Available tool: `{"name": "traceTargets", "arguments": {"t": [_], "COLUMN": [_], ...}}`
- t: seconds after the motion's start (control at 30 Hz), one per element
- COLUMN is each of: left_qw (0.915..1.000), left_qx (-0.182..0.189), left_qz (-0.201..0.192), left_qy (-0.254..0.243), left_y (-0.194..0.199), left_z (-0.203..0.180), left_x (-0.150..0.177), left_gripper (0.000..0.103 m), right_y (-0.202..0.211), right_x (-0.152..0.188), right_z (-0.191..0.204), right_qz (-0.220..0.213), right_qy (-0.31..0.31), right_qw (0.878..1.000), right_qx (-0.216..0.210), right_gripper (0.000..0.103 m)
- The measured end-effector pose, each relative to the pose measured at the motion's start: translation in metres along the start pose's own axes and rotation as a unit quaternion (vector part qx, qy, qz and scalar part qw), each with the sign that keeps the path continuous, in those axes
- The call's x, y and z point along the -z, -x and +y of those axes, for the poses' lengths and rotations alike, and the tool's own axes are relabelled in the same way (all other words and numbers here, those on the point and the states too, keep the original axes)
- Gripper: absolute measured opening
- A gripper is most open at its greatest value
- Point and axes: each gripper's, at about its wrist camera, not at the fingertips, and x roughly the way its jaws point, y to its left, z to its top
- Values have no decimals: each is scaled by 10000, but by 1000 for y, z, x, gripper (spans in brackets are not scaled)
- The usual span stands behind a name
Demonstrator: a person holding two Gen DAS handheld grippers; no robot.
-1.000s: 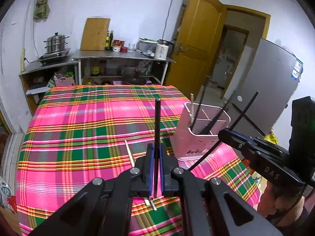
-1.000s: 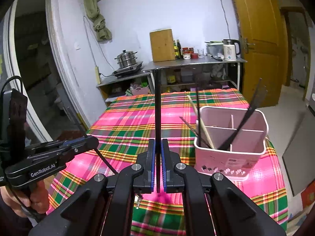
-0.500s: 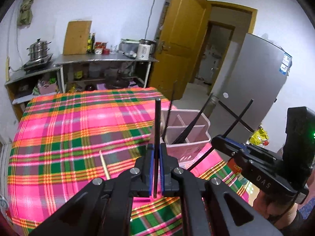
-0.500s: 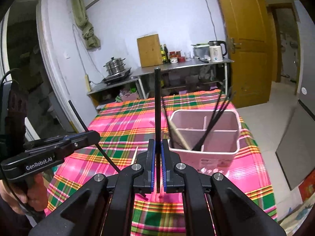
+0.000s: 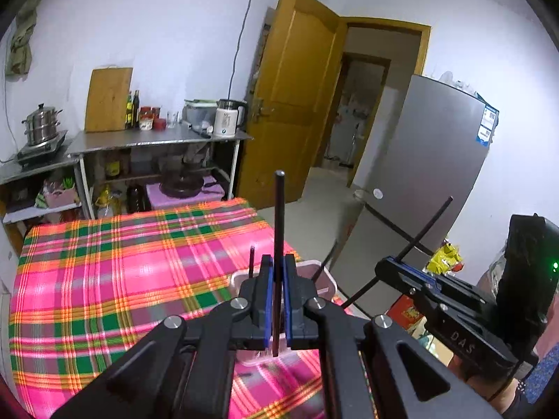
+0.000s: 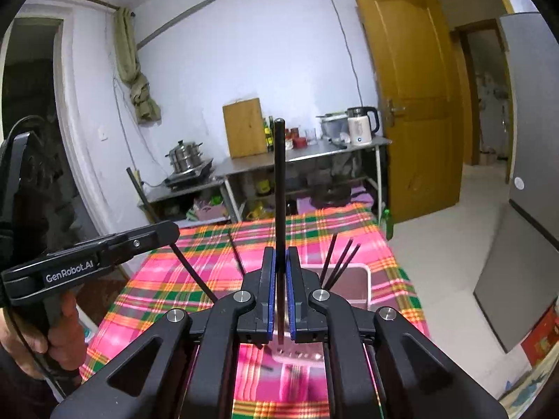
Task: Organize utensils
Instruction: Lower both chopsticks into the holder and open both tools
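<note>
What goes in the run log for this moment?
left gripper: shut on black chopstick | right gripper: shut on black chopstick | pink holder: on table

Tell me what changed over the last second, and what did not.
Both grippers rose and drew in over the pink utensil holder, which now sits low, partly hidden behind the fingers. The left gripper stays shut on its black chopstick, the right gripper on its own. The chopsticks already in the holder are unchanged.

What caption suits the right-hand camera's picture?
Right gripper clamps a black chopstick upright above the pink holder.
</note>
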Motion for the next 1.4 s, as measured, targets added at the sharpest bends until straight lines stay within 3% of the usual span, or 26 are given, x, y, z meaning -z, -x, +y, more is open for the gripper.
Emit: {"name": "traceTargets", "arguments": {"t": [0.27, 0.7, 1.1, 1.17, 1.23, 1.4], "left_qw": [9999, 9990, 9977, 9971, 9971, 9981], "left_qx": [-86, -143, -222, -235, -242, -162], "left_qz": [-63, 427, 619, 700, 710, 590], "left_qy": [-86, -16, -160, -155, -134, -21], "left_y": [-28, -74, -83, -85, -84, -73], "left_z": [0, 16, 16, 17, 18, 23], "left_x": [-11, 21, 38, 42, 45, 44], "left_gripper": [6, 6, 6, 9, 25, 40], "right_y": [-22, -67, -88, -90, -90, -86], "right_x": [-5, 27, 52, 53, 54, 52], "right_z": [-7, -18, -25, -27, -29, -30], "right_qz": [-6, 524, 914, 977, 1003, 1039], "right_qy": [-13, -94, -183, -228, -280, -274], "right_qw": [9999, 9984, 9955, 9948, 9944, 9939], "right_qx": [116, 168, 196, 180, 185, 251], "right_gripper": [5, 5, 6, 6, 6, 6]}}
